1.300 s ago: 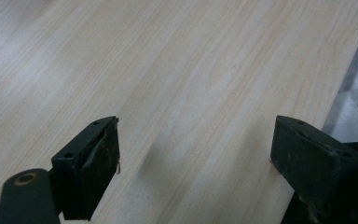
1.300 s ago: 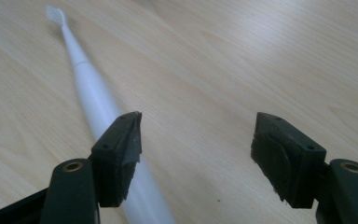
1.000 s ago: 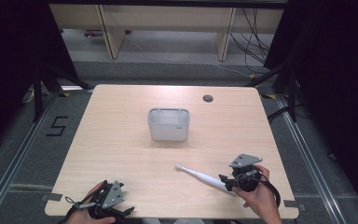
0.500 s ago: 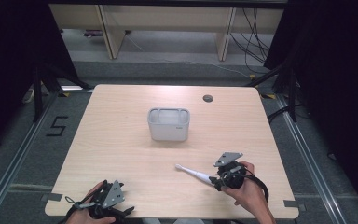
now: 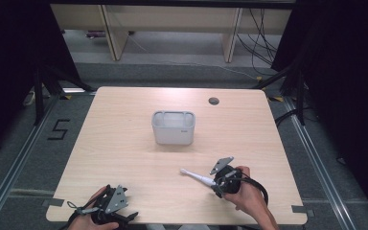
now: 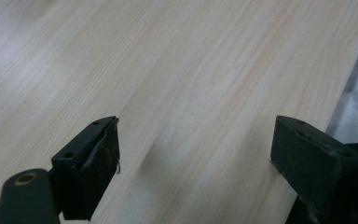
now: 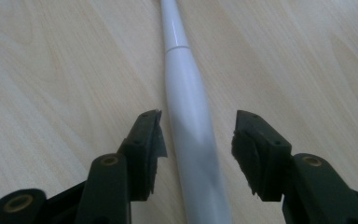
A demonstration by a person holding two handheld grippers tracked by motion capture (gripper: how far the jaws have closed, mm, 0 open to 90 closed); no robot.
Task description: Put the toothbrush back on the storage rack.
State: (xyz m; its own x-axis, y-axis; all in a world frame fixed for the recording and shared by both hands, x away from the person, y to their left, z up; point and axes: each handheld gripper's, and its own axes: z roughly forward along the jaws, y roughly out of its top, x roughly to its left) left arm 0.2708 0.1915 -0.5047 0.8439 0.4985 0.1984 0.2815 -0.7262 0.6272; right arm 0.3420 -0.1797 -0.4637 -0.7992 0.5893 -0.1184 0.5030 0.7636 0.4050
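Toothbrush handle (image 7: 191,121): white and smooth, lying flat on the wooden table between the right tool's two black jaws; a gap shows on each side, so neither pad presses on it.
Toothbrush place (image 5: 197,176): front right part of the table, its slim head end pointing toward the table's middle, its thick end under the right gripper.
Right gripper (image 7: 198,140): jaws straddle the handle and have just been closing around it, without gripping; in the high view this gripper (image 5: 219,180) sits in the person's right hand (image 5: 247,194) near the front right edge.
Left gripper (image 6: 193,158): jaws spread wide over bare wood, nothing between them; in the high view it (image 5: 109,207) rests at the front left edge in the person's left hand (image 5: 84,221), well apart from the toothbrush.
Table (image 5: 124,143): light wood grain, rounded corners.
Bin (image 5: 173,127): small grey open-topped container standing upright near the table's middle, beyond the toothbrush and apart from it.
Grommet hole (image 5: 213,101): dark round opening near the far edge, right of centre.
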